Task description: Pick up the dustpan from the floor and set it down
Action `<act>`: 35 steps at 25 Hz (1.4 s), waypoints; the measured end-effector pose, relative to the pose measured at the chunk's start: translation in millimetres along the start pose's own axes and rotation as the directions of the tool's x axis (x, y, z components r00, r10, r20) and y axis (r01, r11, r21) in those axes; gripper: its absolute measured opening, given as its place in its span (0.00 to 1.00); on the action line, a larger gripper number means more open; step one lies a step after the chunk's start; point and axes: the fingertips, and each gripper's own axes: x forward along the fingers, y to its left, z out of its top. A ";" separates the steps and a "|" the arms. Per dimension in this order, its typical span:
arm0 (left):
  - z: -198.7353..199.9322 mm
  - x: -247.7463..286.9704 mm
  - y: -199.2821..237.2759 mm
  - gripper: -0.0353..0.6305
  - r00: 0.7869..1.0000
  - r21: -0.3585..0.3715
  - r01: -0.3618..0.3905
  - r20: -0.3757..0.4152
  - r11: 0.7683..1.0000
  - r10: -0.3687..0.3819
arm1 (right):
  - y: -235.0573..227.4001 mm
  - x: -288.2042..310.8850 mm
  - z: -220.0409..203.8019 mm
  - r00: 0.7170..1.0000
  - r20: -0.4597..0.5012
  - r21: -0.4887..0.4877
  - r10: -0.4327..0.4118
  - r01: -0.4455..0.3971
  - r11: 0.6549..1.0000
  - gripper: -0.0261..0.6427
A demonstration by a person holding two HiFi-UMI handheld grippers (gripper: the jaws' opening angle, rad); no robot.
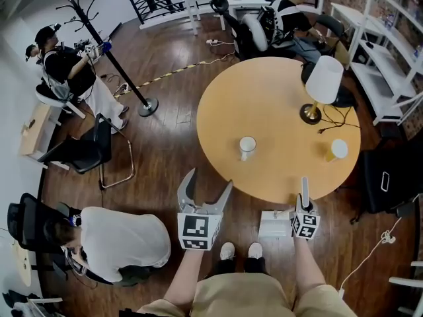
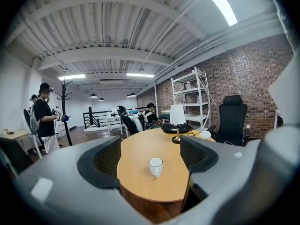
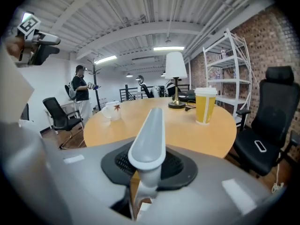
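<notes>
1. Found the right gripper (image 3: 149, 172) closed tight on the dustpan (image 3: 149, 125), pads pressed against the lower stem of its grey handle.
2. In the right gripper view, logged the handle's long axis running from 6 o'clock up to 12 o'clock. The rounded free end pointed up and away toward the round table (image 3: 187, 125), leaning slightly toward 1 o'clock.
3. In the head view, read the same axis as 6 to 12 o'clock, with the handle tip aimed at the table's near rim.
4. Placed the pale pan body (image 1: 274, 224) just beside the right gripper's marker cube, at its 9 o'clock, and near the person's shoes (image 1: 241, 250), at about their 1 o'clock.
5. Could not tell whether the pan body rested on the floor (image 1: 165, 157) or hung clear of it.
6. Found the left gripper (image 1: 210, 180) with jaws roughly half apart and nothing between them. Saw only the table top and the white mug (image 2: 155, 165) through the gap, well beyond the tips.
7. Noted the table contents in the head view, taken from the table's centre:
   - white mug at about 8 o'clock
   - yellow cup (image 1: 337, 150) at about 4 o'clock
   - lamp (image 1: 322, 84) at about 1 o'clock
</notes>
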 end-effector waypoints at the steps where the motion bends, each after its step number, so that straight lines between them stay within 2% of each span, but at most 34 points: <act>1: 2.2 -1.3 -1.3 0.62 1.000 -0.001 0.004 0.007 1.000 -0.004 | 5.5 -7.8 4.6 1.000 0.005 -0.012 -0.003 0.003 1.000 0.15; 8: 17.6 -11.5 8.2 0.62 0.998 -0.041 0.022 0.063 0.999 -0.019 | 37.3 -75.3 63.5 0.995 0.077 0.048 -0.063 0.059 0.997 0.17; 15: 42.7 -21.3 16.5 0.62 0.990 -0.053 0.033 0.135 0.998 -0.025 | 49.6 -140.9 165.9 0.972 0.194 0.165 -0.130 0.098 0.981 0.19; 20: 55.1 -23.5 14.3 0.61 0.985 -0.060 0.050 0.165 0.997 -0.039 | 74.3 -179.8 251.3 0.947 0.303 0.122 -0.105 0.071 0.990 0.19; 23: 69.8 -33.2 17.4 0.62 0.982 -0.079 0.010 0.189 0.997 0.005 | 87.8 -202.1 292.4 0.938 0.339 0.125 -0.073 0.032 0.992 0.19; 26: 90.6 -48.3 27.0 0.62 0.975 -0.076 -0.043 0.213 0.996 0.058 | 98.4 -224.9 328.3 0.910 0.410 0.115 -0.062 0.016 0.993 0.19; 29: 107.2 -61.2 30.4 0.62 0.965 -0.066 -0.064 0.250 0.996 0.079 | 108.3 -236.2 350.2 0.885 0.464 0.080 -0.049 0.013 0.997 0.19; 35: 111.5 -69.1 19.5 0.62 0.961 -0.055 -0.048 0.270 0.997 0.061 | 124.7 -237.3 357.8 0.886 0.463 0.066 -0.011 -0.022 0.998 0.19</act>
